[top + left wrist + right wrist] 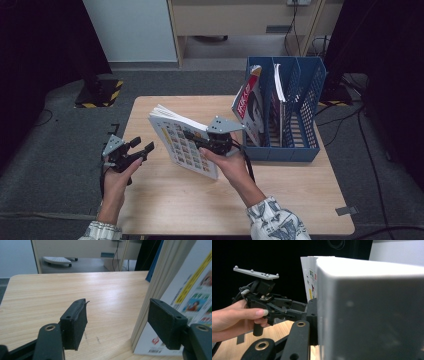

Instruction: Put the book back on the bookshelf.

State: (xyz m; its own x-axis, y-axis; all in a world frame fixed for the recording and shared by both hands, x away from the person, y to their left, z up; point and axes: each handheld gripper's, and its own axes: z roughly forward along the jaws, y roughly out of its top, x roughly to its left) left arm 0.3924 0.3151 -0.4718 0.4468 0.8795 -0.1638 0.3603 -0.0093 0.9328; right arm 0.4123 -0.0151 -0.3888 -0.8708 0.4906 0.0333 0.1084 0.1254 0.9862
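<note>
The tabletop carries a blue file rack at its far right corner, and the work in hand looks like filing books into that rack. Part of it appears done: a red-and-white magazine already leans in the rack's nearest slot, and another thin volume stands in the next one.

The thick catalogue, its cover a grid of small coloured pictures, is not filed yet. It is held up over the middle of the tabletop, tilted, just left of the rack. The right gripper has its jaws clamped on the catalogue's edge; in the right gripper view the white block of pages sits tight against a jaw.

The left gripper waits just left of the catalogue with its jaws apart and nothing between them; its own view has the catalogue's spine beside one jaw, untouched.

Judging from this, what remains is swinging the catalogue right and lowering it into a free slot.
</note>
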